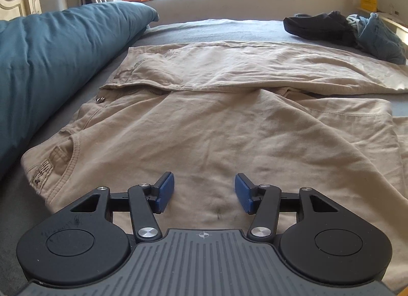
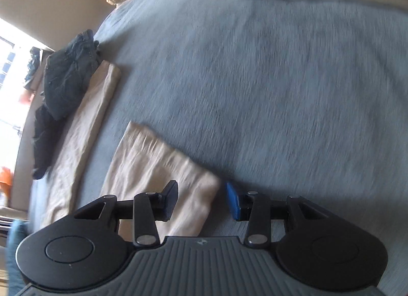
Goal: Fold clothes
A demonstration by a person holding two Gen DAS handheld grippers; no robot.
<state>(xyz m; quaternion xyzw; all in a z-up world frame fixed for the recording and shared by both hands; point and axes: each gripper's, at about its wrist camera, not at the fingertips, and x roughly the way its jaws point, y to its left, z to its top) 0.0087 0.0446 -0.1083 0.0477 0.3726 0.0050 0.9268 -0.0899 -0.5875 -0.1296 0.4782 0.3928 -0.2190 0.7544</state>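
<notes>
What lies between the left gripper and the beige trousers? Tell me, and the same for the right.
Nothing visible. The left gripper hangs open directly over the beige trousers, only air between. The right gripper is open above a trouser leg end, also unobstructed. The dark clothes pile lies off to the side on the bed.

The left gripper (image 1: 204,192) was black, with blue ribbed pads (image 1: 165,189), silver pivot screws and a grey ribbed plate bearing a crosshair mark. The right gripper (image 2: 202,200) matched it, one pad (image 2: 233,201) blue.
</notes>
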